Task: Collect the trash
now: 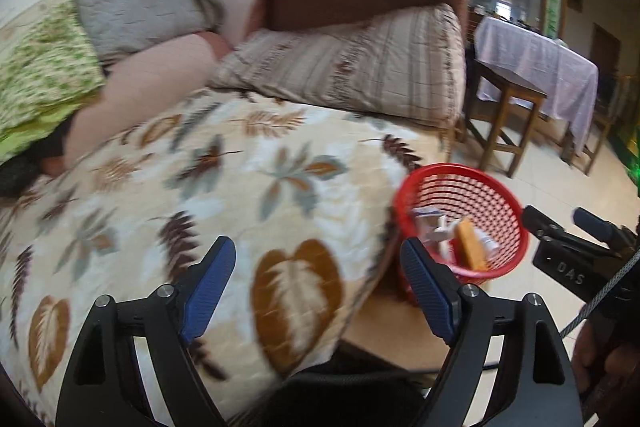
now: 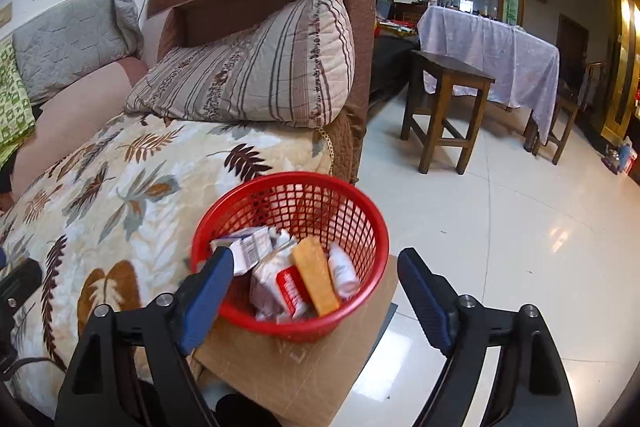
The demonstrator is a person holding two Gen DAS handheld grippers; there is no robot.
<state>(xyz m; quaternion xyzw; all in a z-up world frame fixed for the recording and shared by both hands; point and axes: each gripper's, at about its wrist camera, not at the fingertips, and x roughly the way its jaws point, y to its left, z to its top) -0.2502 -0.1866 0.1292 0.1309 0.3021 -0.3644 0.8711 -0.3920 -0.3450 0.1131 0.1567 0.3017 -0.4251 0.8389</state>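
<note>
A: Open room? Edges first.

B: Tiled floor (image 2: 500,227) bare to the right of the red basket (image 2: 362,223). Basket sits on a flat sheet of cardboard (image 2: 320,359), its left side close against the blanket's (image 2: 120,187) hanging edge. Sofa arm (image 2: 352,27) rises just behind it.

A: Grippers?

B: Left gripper (image 1: 318,281) spread wide, nothing between its blue fingers (image 1: 210,287), over the leaf-print blanket, near its edge. Right gripper (image 2: 314,297) also wide open and empty; its left finger overlaps the basket's near rim in view, contact cannot be told.

A: Trash?

B: In the basket: white carton (image 2: 250,247), crumpled white and red wrapper (image 2: 280,287), orange bar (image 2: 316,279), small white bottle (image 2: 342,271).

A: Surroundings?

B: Striped pillow (image 2: 248,75) against the sofa arm, grey cushion (image 2: 72,39) further left. Wooden stool (image 2: 448,107) well apart on the floor, cloth-covered table (image 2: 492,55) behind it.

A: Any writing?

B: "DAS" on the right gripper's body in the left view. Carton print too small to read.
</note>
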